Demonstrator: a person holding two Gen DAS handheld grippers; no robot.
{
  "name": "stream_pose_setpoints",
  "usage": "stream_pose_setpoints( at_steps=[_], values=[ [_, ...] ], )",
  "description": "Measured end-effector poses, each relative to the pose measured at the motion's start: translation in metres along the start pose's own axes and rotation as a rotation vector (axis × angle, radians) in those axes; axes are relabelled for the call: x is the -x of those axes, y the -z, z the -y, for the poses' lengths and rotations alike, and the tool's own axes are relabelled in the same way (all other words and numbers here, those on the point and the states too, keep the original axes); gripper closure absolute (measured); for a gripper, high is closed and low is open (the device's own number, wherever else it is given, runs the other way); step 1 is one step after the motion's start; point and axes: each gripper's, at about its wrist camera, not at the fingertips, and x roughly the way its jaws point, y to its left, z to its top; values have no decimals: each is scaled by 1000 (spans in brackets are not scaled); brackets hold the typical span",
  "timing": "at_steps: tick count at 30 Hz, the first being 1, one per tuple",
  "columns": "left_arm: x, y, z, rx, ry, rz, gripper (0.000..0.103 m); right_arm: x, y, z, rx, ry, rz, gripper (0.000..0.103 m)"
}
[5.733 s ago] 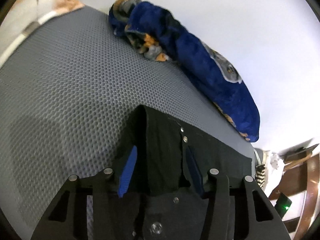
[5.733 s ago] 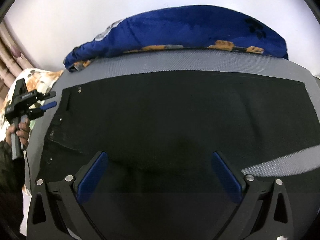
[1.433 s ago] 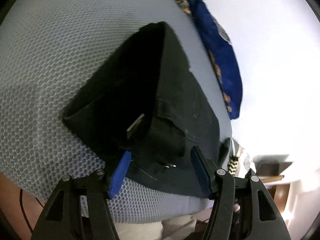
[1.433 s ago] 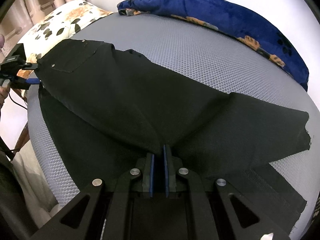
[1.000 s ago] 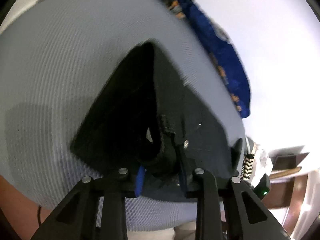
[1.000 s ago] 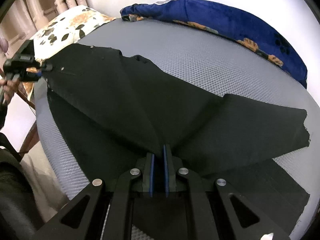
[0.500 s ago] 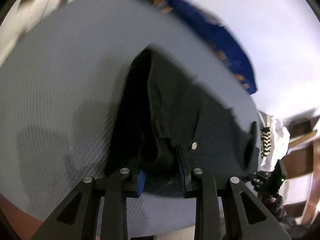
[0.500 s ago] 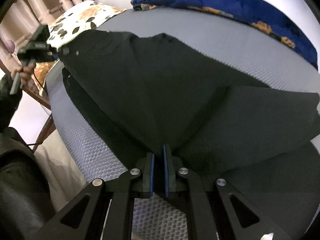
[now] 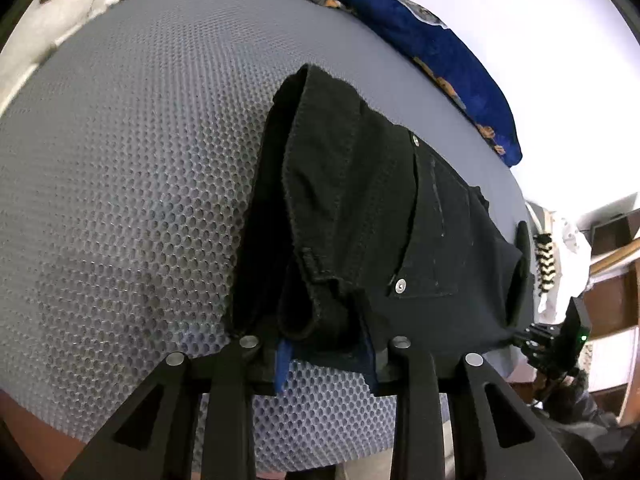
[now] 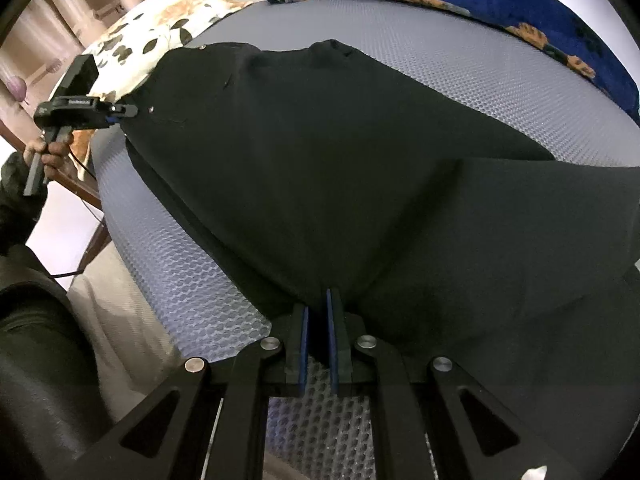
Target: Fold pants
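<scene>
Black pants [image 10: 340,168] lie spread on a grey honeycomb mattress [image 10: 180,272], folded lengthwise with one half over the other. My left gripper [image 9: 324,340] is shut on the bunched waistband [image 9: 320,312] at the near edge; a back pocket with rivets [image 9: 432,240] shows beside it. It also shows in the right wrist view [image 10: 120,114], at the far left end of the pants. My right gripper [image 10: 316,320] is shut on the fabric at the pants' near edge, around mid-leg. The leg end [image 10: 560,216] spreads to the right.
A blue blanket with orange patches [image 10: 500,4] lies along the mattress's far side by the white wall. A floral pillow [image 10: 160,28] sits at the far left. Wooden furniture [image 9: 616,264] stands beyond the mattress end. The mattress edge drops off just below both grippers.
Since 1.4 s ago my left gripper has closed on the waistband and lifted it. Both grippers have drawn the pants toward the near edge of the mattress. The right gripper stays shut.
</scene>
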Motion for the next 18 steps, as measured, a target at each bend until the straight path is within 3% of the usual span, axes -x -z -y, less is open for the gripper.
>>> stream_pose_setpoints(
  at_steps=[1, 3, 5, 8, 10, 13, 18],
  values=[
    [4, 2, 6, -23, -31, 10, 67, 0, 0, 0, 0, 0, -1, 96],
    [14, 2, 17, -63, -102, 35, 49, -1, -1, 1, -2, -3, -3, 96],
    [29, 5, 30, -145, -278, 97, 33, -3, -2, 1, -3, -7, -3, 96],
    [51, 12, 45, -195, -351, 168, 32, -4, -3, 3, -7, -12, 0, 96],
    [63, 18, 49, -253, -365, 212, 32, -4, -3, 4, -12, -18, 3, 96],
    [70, 27, 86, -380, -364, 249, 32, -4, -4, 8, -26, -32, 4, 96],
    [41, 43, 162, -588, -165, 191, 32, 1, -7, 14, -78, -66, 12, 96]
  ],
)
